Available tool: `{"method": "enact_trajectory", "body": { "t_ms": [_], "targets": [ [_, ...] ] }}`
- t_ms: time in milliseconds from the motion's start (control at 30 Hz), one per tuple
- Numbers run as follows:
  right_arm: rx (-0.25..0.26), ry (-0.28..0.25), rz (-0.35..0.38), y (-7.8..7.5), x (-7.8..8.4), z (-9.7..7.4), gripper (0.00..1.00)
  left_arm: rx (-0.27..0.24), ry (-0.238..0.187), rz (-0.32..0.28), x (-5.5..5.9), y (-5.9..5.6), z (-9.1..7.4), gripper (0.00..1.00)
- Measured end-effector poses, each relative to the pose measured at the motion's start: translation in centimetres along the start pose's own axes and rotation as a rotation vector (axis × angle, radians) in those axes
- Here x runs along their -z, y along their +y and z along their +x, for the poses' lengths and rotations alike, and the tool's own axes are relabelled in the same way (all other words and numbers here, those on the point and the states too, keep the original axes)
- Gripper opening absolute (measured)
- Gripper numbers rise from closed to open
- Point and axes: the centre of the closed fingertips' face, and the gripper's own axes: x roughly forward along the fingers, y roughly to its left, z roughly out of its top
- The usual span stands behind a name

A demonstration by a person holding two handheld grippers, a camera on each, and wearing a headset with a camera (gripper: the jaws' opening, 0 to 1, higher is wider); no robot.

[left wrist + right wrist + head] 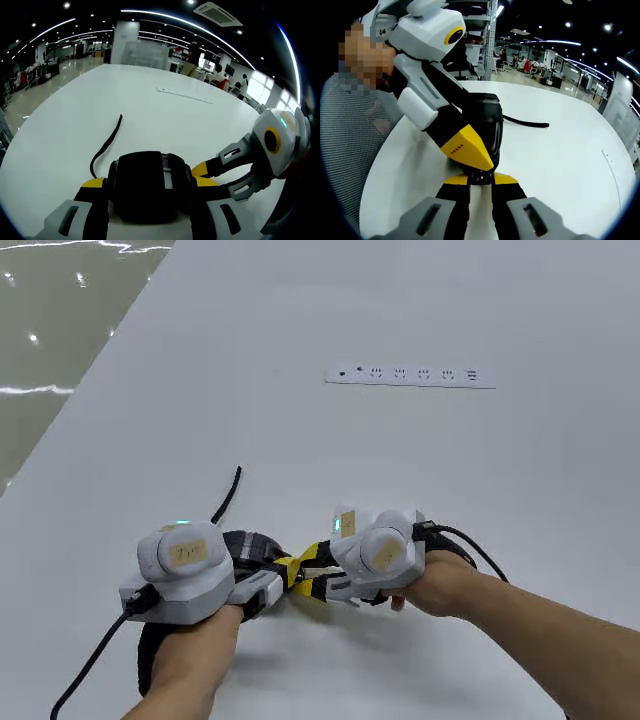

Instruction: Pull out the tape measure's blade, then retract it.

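Note:
The black tape measure (250, 543) rests on the white table (400, 460) near the front edge. My left gripper (268, 562) is shut on its body, which sits between the yellow-tipped jaws in the left gripper view (147, 180). Its black wrist strap (227, 495) trails away across the table. My right gripper (308, 573) comes in from the right, its yellow tips against the case's front. In the right gripper view its jaws (480, 179) stand shut on a small dark tab at the case's mouth (487, 120). No length of blade shows.
A white power strip (410, 374) lies flat further back on the table. The table's left edge runs diagonally beside a shiny floor (50, 340). Black cables hang from both grippers toward me.

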Motion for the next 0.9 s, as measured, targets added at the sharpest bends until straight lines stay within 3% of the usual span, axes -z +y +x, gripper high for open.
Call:
{"method": "enact_trajectory", "body": {
  "t_ms": [333, 900],
  "targets": [
    [-0.002, 0.011, -0.022, 0.08, 0.12, -0.13, 0.14, -0.004, -0.002, -0.001, -0.02, 0.02, 0.0, 0.64],
    [-0.003, 0.024, -0.011, 0.21, 0.43, -0.46, 0.16, 0.011, 0.037, 0.034, 0.16, -0.18, -0.06, 0.65]
  ]
}}
